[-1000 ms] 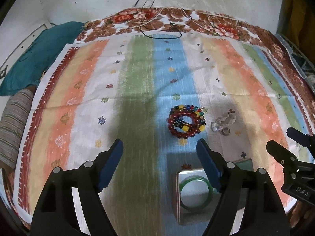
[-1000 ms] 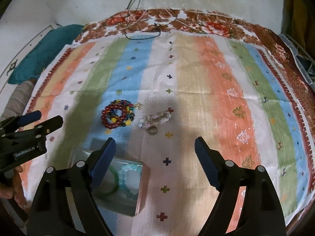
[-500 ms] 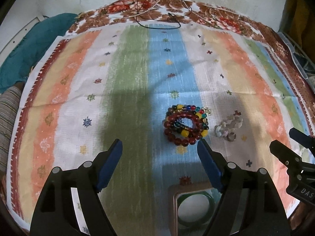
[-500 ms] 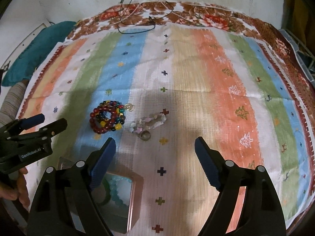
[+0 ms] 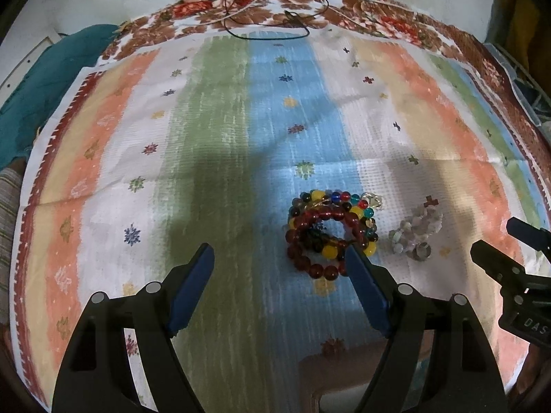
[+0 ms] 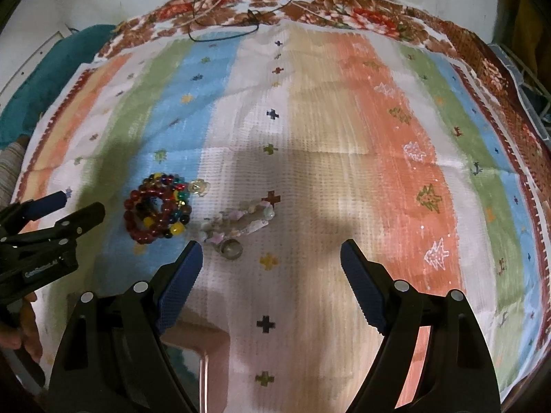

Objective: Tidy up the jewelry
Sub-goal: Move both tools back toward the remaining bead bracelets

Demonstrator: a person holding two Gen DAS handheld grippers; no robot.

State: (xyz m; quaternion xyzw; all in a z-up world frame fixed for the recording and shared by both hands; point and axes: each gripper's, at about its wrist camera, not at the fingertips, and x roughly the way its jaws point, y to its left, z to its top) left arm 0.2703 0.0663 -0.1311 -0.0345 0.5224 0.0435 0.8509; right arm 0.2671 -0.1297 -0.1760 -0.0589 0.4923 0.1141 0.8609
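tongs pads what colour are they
Blue pads on black arms, clearest in the right wrist view.

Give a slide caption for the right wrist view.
Open right gripper above striped cloth, beads ahead-left.

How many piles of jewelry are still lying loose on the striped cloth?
2: a heap of dark red and multicoloured bead bracelets on the blue stripe, and a pale bead bracelet with a ring just to its right. How many strands the heap holds I cannot tell.

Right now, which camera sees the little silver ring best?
The right wrist view: the silver ring lies in the open, just ahead of the right tool. The left wrist view shows it smaller, off to the side.
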